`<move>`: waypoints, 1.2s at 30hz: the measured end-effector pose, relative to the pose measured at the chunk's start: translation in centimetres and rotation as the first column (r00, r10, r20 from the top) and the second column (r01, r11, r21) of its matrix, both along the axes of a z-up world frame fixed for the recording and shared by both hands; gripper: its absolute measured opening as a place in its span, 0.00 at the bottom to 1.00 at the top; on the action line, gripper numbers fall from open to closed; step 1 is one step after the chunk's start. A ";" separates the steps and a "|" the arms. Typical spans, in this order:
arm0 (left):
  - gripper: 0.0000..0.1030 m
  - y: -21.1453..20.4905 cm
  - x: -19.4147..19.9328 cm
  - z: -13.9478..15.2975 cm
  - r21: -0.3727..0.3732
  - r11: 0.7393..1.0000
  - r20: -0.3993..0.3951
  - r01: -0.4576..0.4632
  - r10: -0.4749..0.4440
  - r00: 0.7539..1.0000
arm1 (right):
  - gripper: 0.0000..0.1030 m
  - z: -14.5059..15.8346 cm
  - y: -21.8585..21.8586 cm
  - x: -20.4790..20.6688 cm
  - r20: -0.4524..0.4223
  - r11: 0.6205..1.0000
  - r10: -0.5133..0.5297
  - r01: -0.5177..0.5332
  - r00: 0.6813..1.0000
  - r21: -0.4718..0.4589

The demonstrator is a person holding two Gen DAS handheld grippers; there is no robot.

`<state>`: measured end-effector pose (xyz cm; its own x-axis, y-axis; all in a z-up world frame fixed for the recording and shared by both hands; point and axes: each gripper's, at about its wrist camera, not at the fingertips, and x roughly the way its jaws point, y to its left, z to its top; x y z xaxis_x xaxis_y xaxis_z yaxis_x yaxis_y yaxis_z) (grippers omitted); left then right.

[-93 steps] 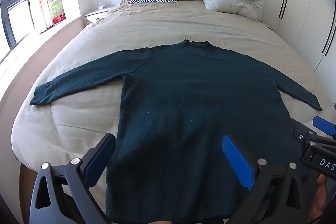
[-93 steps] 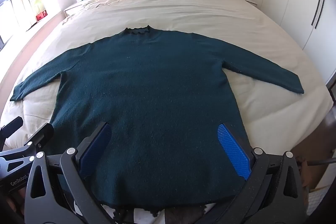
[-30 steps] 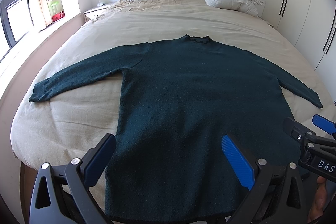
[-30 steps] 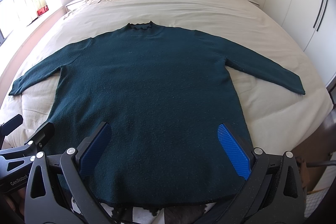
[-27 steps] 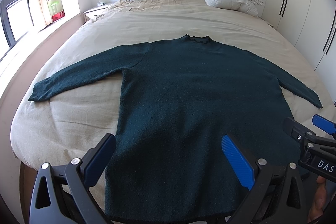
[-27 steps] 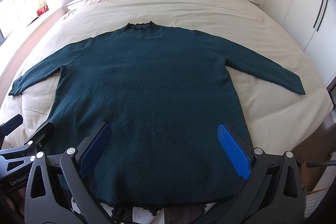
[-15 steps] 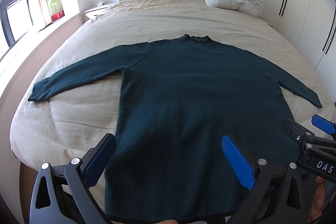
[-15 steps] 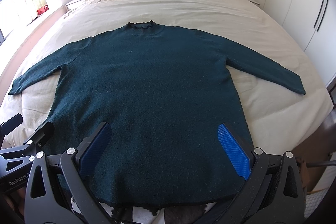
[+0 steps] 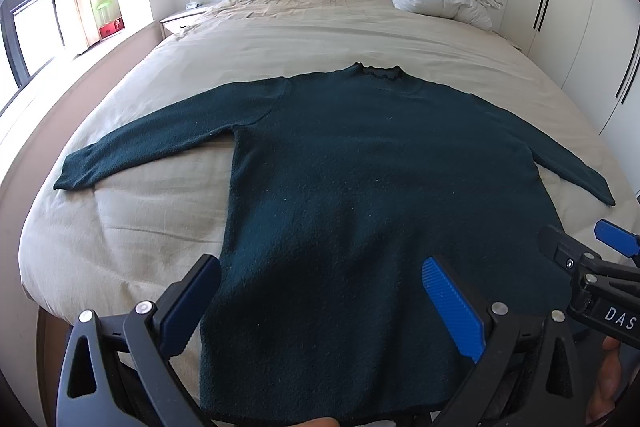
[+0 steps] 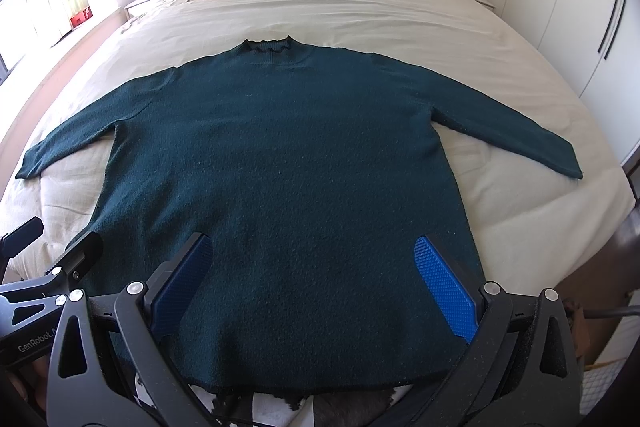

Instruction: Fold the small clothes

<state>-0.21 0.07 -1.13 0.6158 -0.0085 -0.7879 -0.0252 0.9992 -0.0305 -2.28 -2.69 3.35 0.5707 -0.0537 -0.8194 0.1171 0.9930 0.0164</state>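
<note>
Two grippers, both with jaws wide apart and holding nothing: left gripper (image 9: pixel 320 301) and right gripper (image 10: pixel 314 281) hover over the hem end of the sweater (image 10: pixel 280 163). Sweater lies flat on the bed (image 10: pixel 360 15), collar away from the cameras, both sleeves spread out to the sides, hem near the foot edge. No fold made yet, by the look of it. Risks from here: knit is thick and limp, so a pinch at the hem may catch only the top layer and the back layer will lag and bunch. Hem sits close to the bed's edge, possibly slightly over it, the view is poor there; a pull toward the cameras could slide the whole garment off. Left sleeve (image 9: pixel 160 135) and right sleeve (image 10: pixel 508 127) reach well out toward the bed's sides; lifting one by the cuff alone would let it sag and twist, giving a crooked fold. The bed cover is soft and wrinkled, so a gripper pressed low might grab cover along with knit. The two grippers are close together; crossing paths could make them bump.
</note>
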 end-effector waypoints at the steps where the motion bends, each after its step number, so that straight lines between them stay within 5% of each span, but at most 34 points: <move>1: 1.00 0.0 0.0 0.0 0.000 1.000 -0.001 0.000 0.000 1.000 | 1.00 0.0 0.0 0.0 0.000 1.000 0.000 0.000 1.000 0.000; 13: 1.00 0.1 -0.1 0.0 0.002 1.000 0.006 -0.005 0.005 1.000 | 1.00 -0.2 0.1 0.0 -0.003 1.000 0.000 0.000 1.000 0.002; 19: 1.00 3.3 0.5 -0.1 -0.165 0.986 0.039 0.010 -0.004 0.999 | 1.00 -0.3 0.2 1.1 0.004 0.998 0.031 -0.031 1.000 0.051; 24: 1.00 10.4 2.9 -0.6 -0.361 0.931 0.047 -0.049 0.071 0.996 | 1.00 1.3 0.8 3.6 0.083 0.994 0.070 -0.076 0.994 0.074; 27: 1.00 14.9 3.8 -0.5 -0.385 0.914 0.095 -0.130 0.179 0.979 | 1.00 2.3 1.6 5.6 0.126 0.990 0.087 -0.100 0.988 0.102; 29: 1.00 17.9 4.8 -0.9 -0.412 0.895 0.060 -0.169 0.212 0.975 | 1.00 3.0 2.7 6.9 0.144 0.987 0.109 -0.125 0.984 0.105; 31: 1.00 21.8 5.4 -1.8 -0.465 0.848 0.014 -0.255 0.295 0.955 | 1.00 3.4 4.0 8.2 0.156 0.982 0.141 -0.158 0.978 0.101; 34: 1.00 28.4 4.8 -2.6 -0.556 0.744 0.051 -0.372 0.477 0.877 | 1.00 3.8 6.3 10.0 0.158 0.973 0.194 -0.210 0.968 0.093; 36: 0.99 32.5 4.4 -3.5 -0.629 0.652 0.049 -0.422 0.576 0.816 | 0.99 3.8 7.8 11.3 0.155 0.965 0.226 -0.243 0.962 0.102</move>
<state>4.17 32.58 -4.67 0.8169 -0.0394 -0.5755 -0.4306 0.6222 -0.6538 8.99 5.07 7.12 0.6659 0.1881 -0.7220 -0.1306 0.9822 0.1353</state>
